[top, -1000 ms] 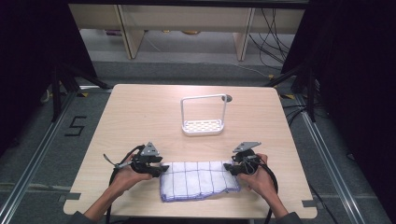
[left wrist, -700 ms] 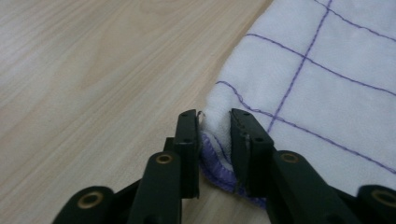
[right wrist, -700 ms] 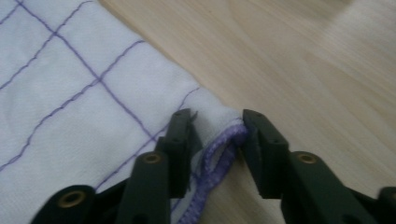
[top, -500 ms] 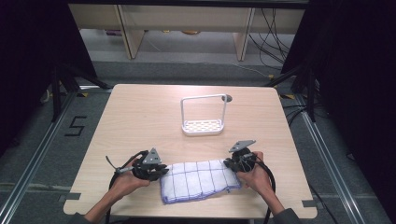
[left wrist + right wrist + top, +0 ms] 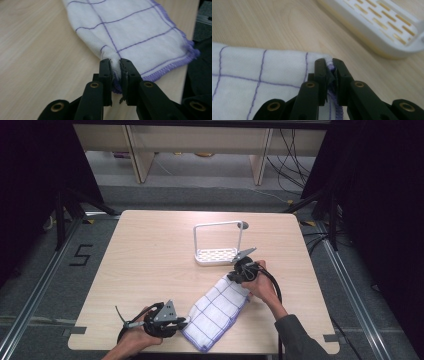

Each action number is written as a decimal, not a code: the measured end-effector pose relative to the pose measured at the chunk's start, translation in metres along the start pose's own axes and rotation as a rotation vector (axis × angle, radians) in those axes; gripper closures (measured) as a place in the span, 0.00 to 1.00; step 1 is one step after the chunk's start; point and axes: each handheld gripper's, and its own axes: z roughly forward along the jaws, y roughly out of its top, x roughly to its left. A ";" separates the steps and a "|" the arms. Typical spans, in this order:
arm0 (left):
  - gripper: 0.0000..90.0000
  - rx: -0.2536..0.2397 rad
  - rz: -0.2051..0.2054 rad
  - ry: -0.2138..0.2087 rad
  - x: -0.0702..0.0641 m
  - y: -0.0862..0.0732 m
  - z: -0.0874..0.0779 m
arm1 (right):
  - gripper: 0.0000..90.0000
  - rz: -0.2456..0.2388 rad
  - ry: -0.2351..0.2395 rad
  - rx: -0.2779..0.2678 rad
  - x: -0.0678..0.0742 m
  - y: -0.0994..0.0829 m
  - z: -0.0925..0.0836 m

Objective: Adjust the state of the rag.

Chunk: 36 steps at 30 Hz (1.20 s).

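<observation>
Both claws, left claw and right claw, have just closed, pinching the white purple-checked cloth; next, probably lift toward the white wire rack.

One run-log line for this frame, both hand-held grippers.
left hand-held gripper: shut on cloth | right hand-held gripper: shut on cloth | cloth: diagonal on table

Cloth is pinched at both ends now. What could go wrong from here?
1. Each gripper, left and right, holds only a small bit of the cloth, so a pull could slip it free.
2. The right gripper sits close to the white rack and may bump it.
</observation>
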 end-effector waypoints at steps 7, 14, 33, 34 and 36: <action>0.88 -0.014 0.046 -0.036 -0.021 0.011 0.016 | 0.91 -0.041 0.028 0.006 0.003 0.023 0.019; 0.86 -0.049 0.031 -0.072 -0.045 0.026 0.033 | 0.76 -0.014 0.004 -0.040 0.005 0.028 0.023; 0.51 -0.140 -0.216 0.118 0.064 0.075 0.041 | 0.45 0.240 -0.128 -0.097 -0.010 -0.025 -0.040; 0.51 -0.127 -0.221 0.140 0.071 0.077 0.046 | 0.45 0.240 -0.128 -0.097 -0.010 -0.025 -0.040; 0.50 -0.121 -0.224 0.166 0.080 0.079 0.054 | 0.45 0.243 -0.121 -0.087 -0.010 -0.025 -0.040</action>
